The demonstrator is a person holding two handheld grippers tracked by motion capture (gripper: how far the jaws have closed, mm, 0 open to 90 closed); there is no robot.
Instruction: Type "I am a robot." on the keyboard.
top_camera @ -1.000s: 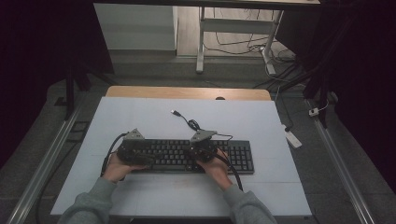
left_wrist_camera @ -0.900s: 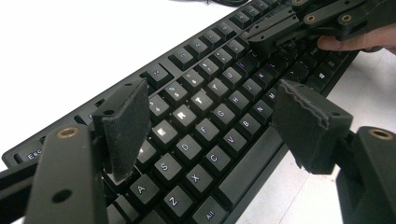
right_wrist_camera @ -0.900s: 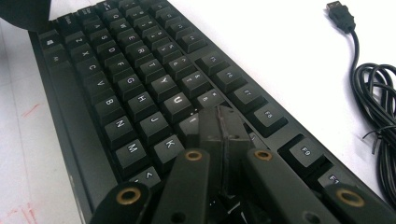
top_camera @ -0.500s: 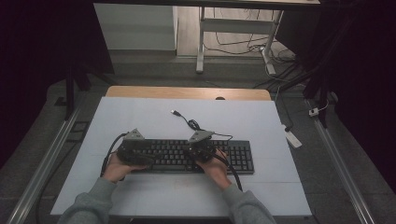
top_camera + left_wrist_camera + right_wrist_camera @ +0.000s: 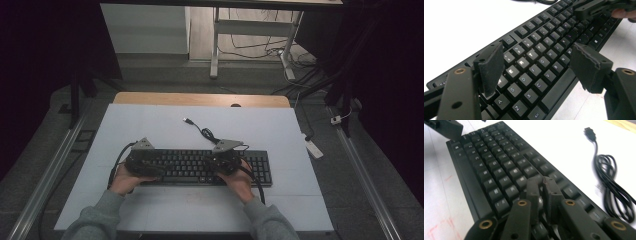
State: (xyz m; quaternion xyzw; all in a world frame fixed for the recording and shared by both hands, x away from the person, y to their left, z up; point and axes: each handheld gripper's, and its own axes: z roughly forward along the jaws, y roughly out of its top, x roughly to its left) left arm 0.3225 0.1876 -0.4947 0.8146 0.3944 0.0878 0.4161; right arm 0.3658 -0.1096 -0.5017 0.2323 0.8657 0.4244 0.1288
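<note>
- The person's forearms, in grey sleeves (image 5: 95, 220), enter at the near edge of the tabletop (image 5: 165, 215), which carries a white sheet.
- The left hand (image 5: 125, 179) grips the left tongs (image 5: 150, 167) at the left end of the black keyboard (image 5: 200, 167).
- In the left gripper view the left tongs (image 5: 536, 65) stand spread wide; the letter keys lie between the two pads, and one pad (image 5: 490, 67) stands low over the keys at the A and S row. Whether it touches them cannot be determined.
- The right hand (image 5: 239, 181) grips the right tongs (image 5: 220, 162) over the right-hand part of the letter block, left of the number pad.
- In the right gripper view the right tongs (image 5: 541, 188) are nearly pressed together, with a narrow gap between the pads. Their jaws have just been opening. Nothing is pinched between them; the tips are low over the keys of the keyboard (image 5: 499, 160).
- The keyboard lies flat, long side across the tabletop, in the near half of the sheet and just ahead of both hands.
- Beyond the keyboard, its black cable (image 5: 207, 134) lies loosely coiled on the sheet and ends in a free USB plug (image 5: 188, 121) that points away to the far left.
- The far strip of the tabletop is bare wood (image 5: 200, 99).
- On the floor to the right lies a white power strip (image 5: 313, 148).
</note>
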